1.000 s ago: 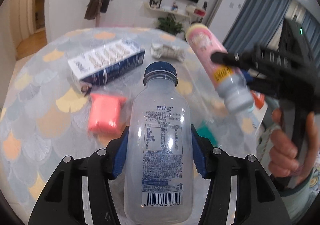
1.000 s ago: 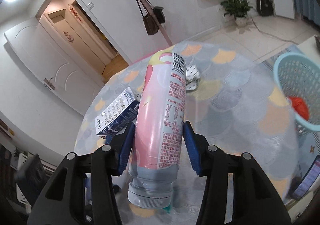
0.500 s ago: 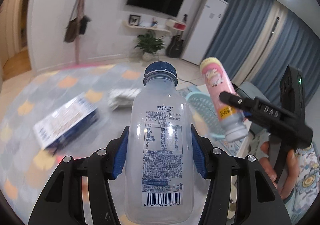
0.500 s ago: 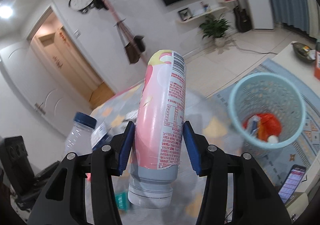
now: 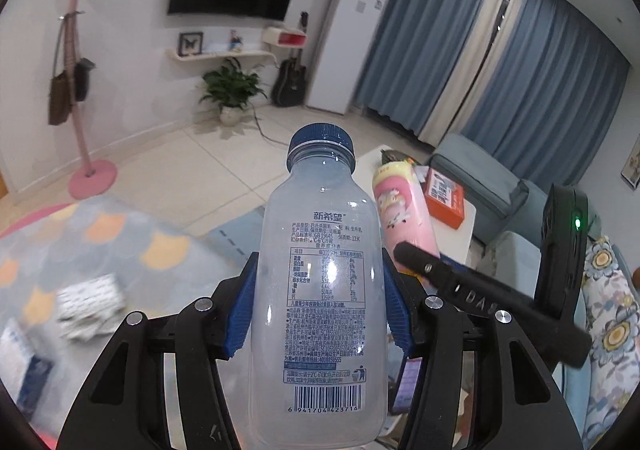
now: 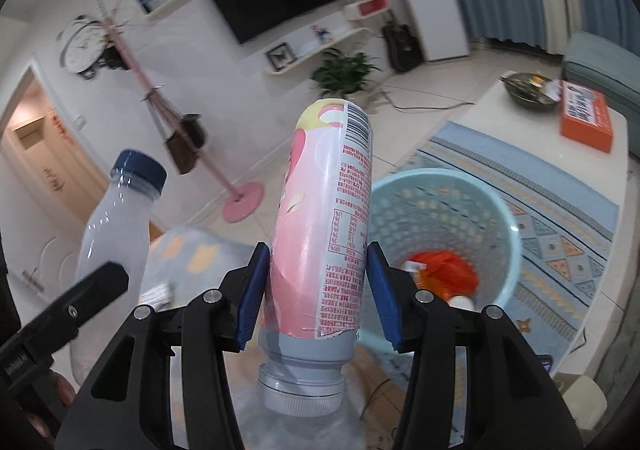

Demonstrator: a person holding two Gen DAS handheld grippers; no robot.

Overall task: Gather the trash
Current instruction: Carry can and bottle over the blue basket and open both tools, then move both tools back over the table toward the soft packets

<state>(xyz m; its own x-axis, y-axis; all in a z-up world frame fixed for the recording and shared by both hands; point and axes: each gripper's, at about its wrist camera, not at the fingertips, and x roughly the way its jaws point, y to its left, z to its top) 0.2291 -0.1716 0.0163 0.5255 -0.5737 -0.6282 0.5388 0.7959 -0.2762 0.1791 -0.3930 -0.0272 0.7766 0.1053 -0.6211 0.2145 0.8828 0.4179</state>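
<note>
My left gripper (image 5: 320,306) is shut on a clear empty bottle (image 5: 322,290) with a blue cap, held upright above the table edge. My right gripper (image 6: 316,290) is shut on a pink labelled bottle (image 6: 324,234), its grey cap toward me. The pink bottle (image 5: 404,218) and right gripper show to the right in the left wrist view. The clear bottle (image 6: 116,222) shows at left in the right wrist view. A light blue trash basket (image 6: 500,226) stands on the floor just right of the pink bottle, holding red trash (image 6: 444,274).
A table with a fish-scale cloth (image 5: 100,250) lies at lower left, with a crumpled wrapper (image 5: 90,306) and a blue-white box (image 5: 28,366) on it. A white coffee table (image 6: 540,138) with an orange box (image 6: 586,120) stands beyond the basket. A pink coat stand (image 6: 240,198) is behind.
Both grippers have swung right, away from the table toward the basket, each still holding its bottle. The basket is now larger and closer in the right wrist view.
</note>
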